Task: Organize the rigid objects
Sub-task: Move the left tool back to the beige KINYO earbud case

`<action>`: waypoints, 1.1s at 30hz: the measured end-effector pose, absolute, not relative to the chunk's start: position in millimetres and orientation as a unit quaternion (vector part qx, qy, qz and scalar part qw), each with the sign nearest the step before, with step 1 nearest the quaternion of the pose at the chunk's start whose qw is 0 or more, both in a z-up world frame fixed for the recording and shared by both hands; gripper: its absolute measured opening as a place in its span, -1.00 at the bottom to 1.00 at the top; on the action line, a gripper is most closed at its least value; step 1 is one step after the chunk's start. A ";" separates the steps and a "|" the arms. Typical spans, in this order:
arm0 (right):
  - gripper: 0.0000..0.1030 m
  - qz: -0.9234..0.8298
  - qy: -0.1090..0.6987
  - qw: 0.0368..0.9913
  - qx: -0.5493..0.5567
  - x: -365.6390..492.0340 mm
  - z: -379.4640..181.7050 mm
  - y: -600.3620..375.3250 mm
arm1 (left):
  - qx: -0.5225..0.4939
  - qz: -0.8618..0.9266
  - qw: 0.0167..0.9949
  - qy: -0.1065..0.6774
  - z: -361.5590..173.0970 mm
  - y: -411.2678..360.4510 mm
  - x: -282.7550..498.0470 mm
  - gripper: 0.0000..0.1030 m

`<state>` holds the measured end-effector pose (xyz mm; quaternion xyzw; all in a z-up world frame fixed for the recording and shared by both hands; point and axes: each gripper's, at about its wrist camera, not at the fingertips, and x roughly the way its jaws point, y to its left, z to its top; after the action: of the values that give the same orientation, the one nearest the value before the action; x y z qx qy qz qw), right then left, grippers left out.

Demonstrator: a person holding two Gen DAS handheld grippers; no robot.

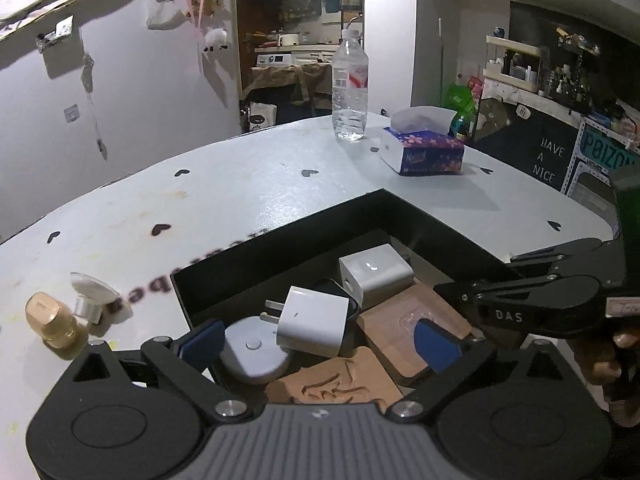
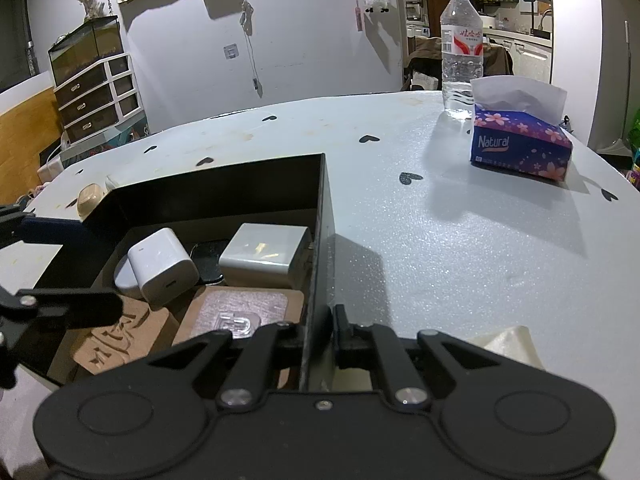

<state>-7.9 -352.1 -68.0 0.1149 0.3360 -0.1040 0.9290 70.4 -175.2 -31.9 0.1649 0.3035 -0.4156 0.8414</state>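
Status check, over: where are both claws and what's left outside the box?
Left claw open over black box. Right claw shut on box wall. Tan cap, white piece outside. No obstruction.

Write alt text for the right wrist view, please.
The right hand-held gripper is shut on the black box wall; white chargers and wooden pieces lie inside. A tissue box and water bottle stand beyond.

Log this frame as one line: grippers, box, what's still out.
left gripper: open, over black box | right gripper: shut on box wall | in box: chargers, coasters | still on table: gold cap
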 end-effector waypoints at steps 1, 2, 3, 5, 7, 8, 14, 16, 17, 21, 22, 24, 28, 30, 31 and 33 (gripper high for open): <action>-0.84 -0.104 0.336 0.929 0.115 -8.1 -68.0 -352.2 | 0.163 -0.416 0.842 0.303 -30.8 -173.9 68.8 0.96; -0.84 -0.104 0.336 0.929 0.115 -8.0 -68.0 -352.1 | 0.162 -0.415 0.842 0.303 -29.7 -172.8 67.2 0.97; -0.84 -0.104 0.336 0.929 0.115 -8.1 -68.0 -352.2 | 0.161 -0.414 0.843 0.303 -28.8 -172.0 65.7 0.98; -0.84 -0.104 0.336 0.929 0.115 -8.0 -67.9 -352.1 | 0.160 -0.411 0.844 0.304 -26.2 -170.0 62.2 0.99; -0.84 -0.104 0.336 0.929 0.115 -7.9 -67.9 -352.1 | 0.158 -0.410 0.845 0.305 -23.5 -167.6 59.1 1.00; -0.84 -0.104 0.336 0.929 0.115 -8.0 -67.9 -352.2 | 0.157 -0.409 0.846 0.305 -22.2 -165.9 57.6 1.00; -0.84 -0.104 0.336 0.929 0.115 -8.0 -67.9 -352.2 | 0.146 -0.403 0.851 0.303 -13.2 -152.6 49.8 1.00; -0.84 -0.104 0.336 0.929 0.115 -8.0 -67.9 -352.2 | 0.140 -0.397 0.855 0.303 -11.6 -145.4 47.9 1.00; -0.84 -0.104 0.336 0.929 0.115 -8.0 -67.8 -352.2 | 0.138 -0.394 0.856 0.304 -11.5 -141.6 47.2 1.00; -0.84 -0.104 0.336 0.929 0.115 -8.0 -67.8 -352.1 | 0.128 -0.378 0.863 0.308 -12.7 -123.5 47.3 1.00; -0.84 -0.104 0.336 0.929 0.115 -8.0 -67.8 -352.1 | 0.125 -0.371 0.867 0.309 -13.2 -117.7 48.9 1.00; -0.84 -0.104 0.336 0.929 0.115 -8.0 -67.8 -352.1 | 0.116 -0.353 0.875 0.312 -14.8 -106.8 55.2 1.00; -0.84 -0.104 0.336 0.929 0.115 -8.0 -67.7 -352.1 | 0.093 -0.314 0.892 0.312 -20.1 -85.7 73.7 1.00; -0.84 -0.104 0.336 0.929 0.115 -8.0 -67.7 -352.1 | 0.087 -0.293 0.901 0.307 -23.3 -76.6 84.7 1.00; -0.84 -0.104 0.336 0.929 0.115 -8.0 -67.7 -352.0 | 0.086 -0.281 0.907 0.303 -25.3 -71.3 92.5 1.00; -0.84 -0.104 0.336 0.929 0.114 -7.9 -67.6 -352.0 | 0.081 -0.266 0.916 0.289 -29.5 -62.4 105.6 1.00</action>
<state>-7.9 -352.0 -67.6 0.1144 0.3361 -0.1036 0.9291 105.6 -62.4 -29.5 0.0811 0.2886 -0.2661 0.9161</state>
